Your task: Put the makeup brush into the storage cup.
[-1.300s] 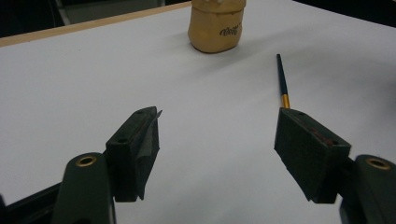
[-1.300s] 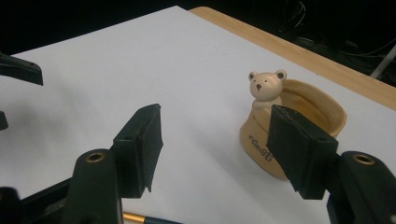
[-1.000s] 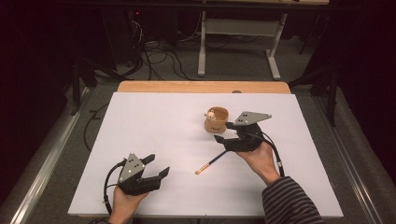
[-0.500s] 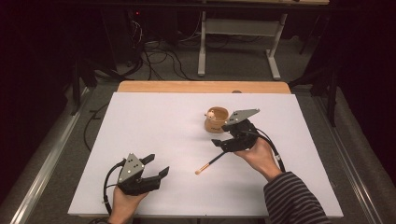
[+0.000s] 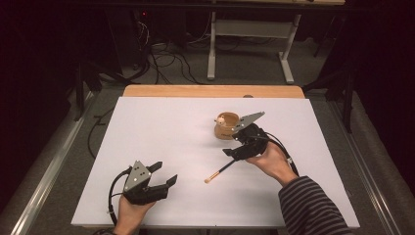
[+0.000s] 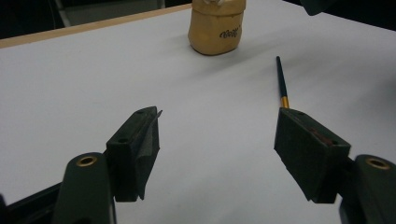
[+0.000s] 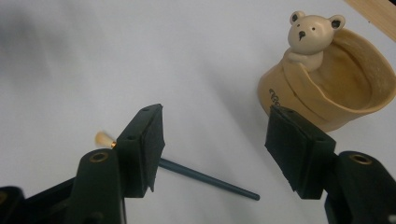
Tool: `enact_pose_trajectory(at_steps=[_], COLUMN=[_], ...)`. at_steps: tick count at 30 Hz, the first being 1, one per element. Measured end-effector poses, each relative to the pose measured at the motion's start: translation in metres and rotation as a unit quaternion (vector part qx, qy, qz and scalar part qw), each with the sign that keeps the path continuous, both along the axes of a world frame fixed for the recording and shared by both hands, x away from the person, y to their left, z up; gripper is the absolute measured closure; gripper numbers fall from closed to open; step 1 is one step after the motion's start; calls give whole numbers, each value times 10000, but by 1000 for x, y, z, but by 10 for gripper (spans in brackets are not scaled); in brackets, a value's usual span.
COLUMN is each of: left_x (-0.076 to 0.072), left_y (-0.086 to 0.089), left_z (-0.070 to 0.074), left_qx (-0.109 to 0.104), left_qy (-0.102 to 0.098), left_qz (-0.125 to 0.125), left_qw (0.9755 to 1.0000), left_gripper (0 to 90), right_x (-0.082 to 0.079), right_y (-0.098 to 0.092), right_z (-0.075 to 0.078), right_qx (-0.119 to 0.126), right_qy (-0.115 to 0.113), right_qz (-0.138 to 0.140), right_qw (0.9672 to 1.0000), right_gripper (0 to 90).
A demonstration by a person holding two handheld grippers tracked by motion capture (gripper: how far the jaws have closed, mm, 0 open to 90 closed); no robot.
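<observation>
Leftmost, at about seven o'clock on the white table (image 5: 161,127), the left gripper (image 5: 164,177) rests with its jaws spread wide and nothing between them. In the left gripper view the bare sheet lies between its pads (image 6: 142,140), with the brush and cup farther off.

Nearer the middle, the thin paintbrush (image 5: 221,171) lies flat on the sheet, its pale bristle tip toward seven o'clock and its dark handle running up toward one o'clock under the right gripper (image 5: 234,145). That gripper hangs over the handle end with its jaws wide apart and not gripping anything; in the right gripper view the handle (image 7: 205,177) lies across the gap, touched by neither pad.

Just past it, at one o'clock from the brush, stands the tan bear cup (image 5: 226,126), with a small bear figure (image 7: 309,32) perched on its rim.

Risk, as I judge it: the handle is thin and lies flat, so the pads may close above it or roll it aside. The cup stands just beside the far jaw, and a sideways drift could knock it over.

Compared with a second ago, the right gripper has dropped slightly toward the brush and away from the cup, its jaws hardly changed. The left gripper, brush and cup sit as before.
</observation>
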State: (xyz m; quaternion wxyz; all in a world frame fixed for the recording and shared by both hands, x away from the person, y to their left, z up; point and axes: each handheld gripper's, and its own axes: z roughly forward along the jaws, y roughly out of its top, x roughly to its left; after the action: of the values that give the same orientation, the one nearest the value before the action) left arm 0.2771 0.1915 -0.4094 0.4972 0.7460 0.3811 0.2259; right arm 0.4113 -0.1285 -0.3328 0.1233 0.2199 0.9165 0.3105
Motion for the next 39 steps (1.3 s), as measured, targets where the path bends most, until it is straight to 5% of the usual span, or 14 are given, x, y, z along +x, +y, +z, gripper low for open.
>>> enact_pose_trajectory(at_steps=[16,39], left_x=[0,0], left_y=[0,1], left_z=[0,0], left_qx=[17,-46], left_qy=[23,17], left_qz=[-1,11], left_qw=[10000,10000], left_gripper=[309,304], right_x=[1,2], right_y=[13,27], right_z=[-4,-17], right_qx=[-520,-880], right_qy=[209,391], right_qz=[228,445], right_qw=[9982,9944], right_gripper=[398,397])
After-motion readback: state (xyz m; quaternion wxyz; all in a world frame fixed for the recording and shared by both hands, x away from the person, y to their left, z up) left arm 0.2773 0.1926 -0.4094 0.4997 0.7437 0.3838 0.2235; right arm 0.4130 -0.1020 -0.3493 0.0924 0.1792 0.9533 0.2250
